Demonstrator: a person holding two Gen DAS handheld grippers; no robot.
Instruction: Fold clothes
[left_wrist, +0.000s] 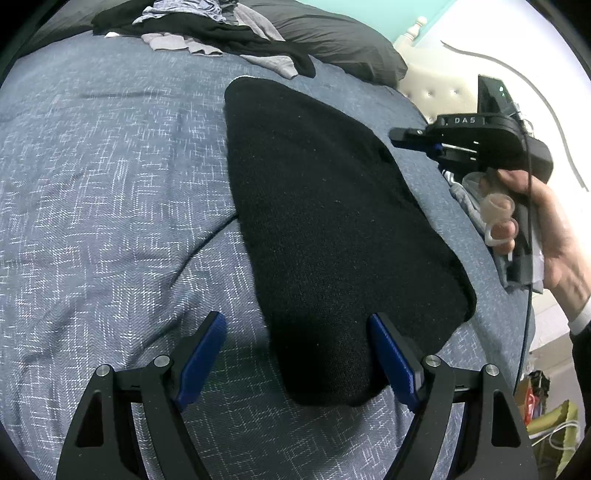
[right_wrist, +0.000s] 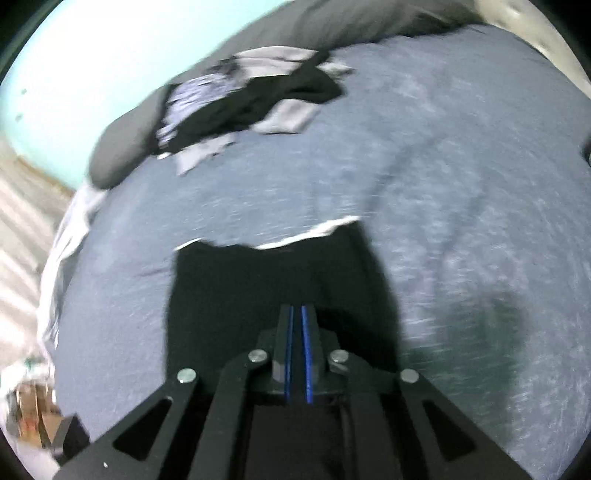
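Now the left gripper (left_wrist: 295, 354) hangs wide open, empty, over the folded black garment (left_wrist: 332, 221); right gripper (right_wrist: 297, 314) closed, nothing visibly clamped.

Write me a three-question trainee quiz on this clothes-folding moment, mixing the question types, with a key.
1. True or false: the left gripper is clamped on the black garment.
2. Multiple choice: the pile of unfolded clothes lies (A) at the far end of the bed near the dark pillow, (B) on the floor, (C) between the left gripper's fingers.
3. Fill in: the right gripper has its jaws nearly ____.

Key:
1. False; its jaws stand wide apart, over the garment's near end on the blue bedspread.
2. A.
3. Together; nothing visibly sits between the pads in the right wrist view.
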